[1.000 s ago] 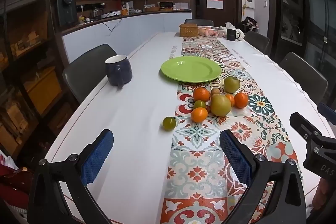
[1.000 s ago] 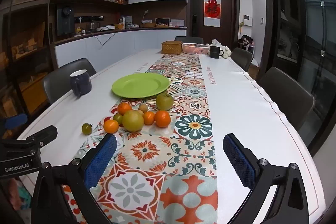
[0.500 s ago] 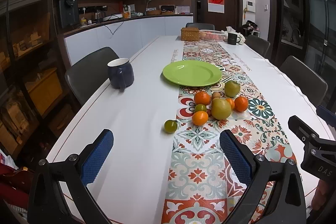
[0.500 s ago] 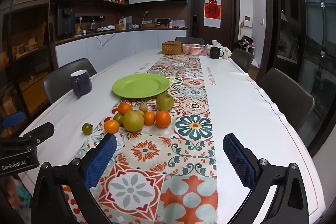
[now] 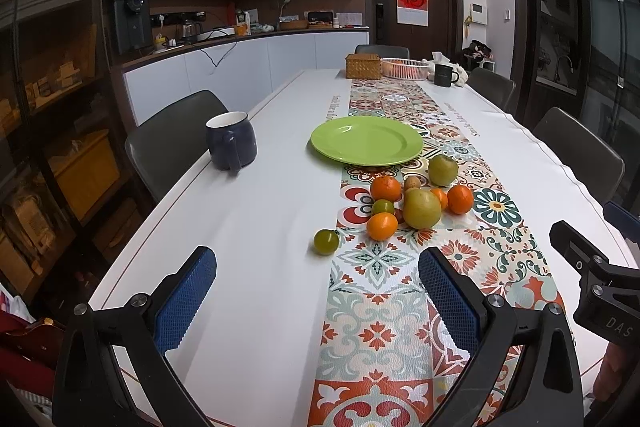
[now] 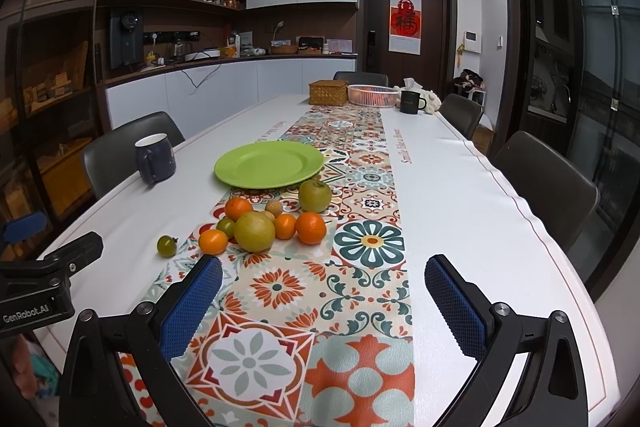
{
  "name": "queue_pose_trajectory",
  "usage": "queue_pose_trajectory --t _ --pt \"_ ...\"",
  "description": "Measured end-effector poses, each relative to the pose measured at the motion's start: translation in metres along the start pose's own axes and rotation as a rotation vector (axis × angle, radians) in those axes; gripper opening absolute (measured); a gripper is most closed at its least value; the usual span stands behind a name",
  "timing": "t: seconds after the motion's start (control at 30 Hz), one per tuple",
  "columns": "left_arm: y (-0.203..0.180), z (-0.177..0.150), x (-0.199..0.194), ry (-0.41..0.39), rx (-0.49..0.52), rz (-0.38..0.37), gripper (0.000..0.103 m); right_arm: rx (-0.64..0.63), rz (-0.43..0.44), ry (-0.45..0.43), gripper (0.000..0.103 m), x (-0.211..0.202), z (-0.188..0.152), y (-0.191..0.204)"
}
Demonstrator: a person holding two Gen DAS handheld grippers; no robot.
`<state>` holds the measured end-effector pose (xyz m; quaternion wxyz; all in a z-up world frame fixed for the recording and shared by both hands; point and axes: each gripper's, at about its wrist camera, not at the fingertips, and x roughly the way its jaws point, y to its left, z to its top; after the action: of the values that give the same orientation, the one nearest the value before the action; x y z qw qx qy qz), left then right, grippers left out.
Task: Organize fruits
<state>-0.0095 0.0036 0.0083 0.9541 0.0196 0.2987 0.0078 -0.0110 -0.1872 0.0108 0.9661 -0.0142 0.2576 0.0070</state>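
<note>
A cluster of fruit lies on the patterned table runner [image 5: 384, 291] [image 6: 288, 291]: a large yellow-green pear [image 5: 421, 209] [image 6: 254, 231], a green apple [image 5: 443, 169] [image 6: 315, 195], several oranges [image 5: 382, 226] [image 6: 310, 227] and a small brown fruit [image 5: 411, 183]. One small green fruit [image 5: 326, 241] [image 6: 167, 245] sits apart on the white tabletop. Beyond them stands an empty green plate [image 5: 367, 140] [image 6: 269, 164]. My left gripper [image 5: 316, 301] is open, short of the fruit. My right gripper [image 6: 324, 305] is open too, nothing between its fingers.
A dark blue mug [image 5: 231, 145] [image 6: 155, 158] stands at the table's left edge. At the far end are a wicker box [image 5: 363, 66], a white basket [image 5: 405, 67] and a black mug [image 5: 445, 75]. Dark chairs [image 5: 170, 139] [image 6: 548, 183] line both sides.
Both views have tilted up slightly, so the fruit and plate sit a little lower in frame. Neither gripper has changed its opening, and no fruit has moved.
</note>
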Motion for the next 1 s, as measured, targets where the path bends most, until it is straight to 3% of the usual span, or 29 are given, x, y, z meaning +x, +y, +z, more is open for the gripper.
queue_pose_trajectory --t 1.0 --pt "0.0014 0.0005 -0.0013 -0.005 -0.001 0.001 0.103 -0.002 -0.001 -0.006 0.102 -0.0023 0.0001 0.0011"
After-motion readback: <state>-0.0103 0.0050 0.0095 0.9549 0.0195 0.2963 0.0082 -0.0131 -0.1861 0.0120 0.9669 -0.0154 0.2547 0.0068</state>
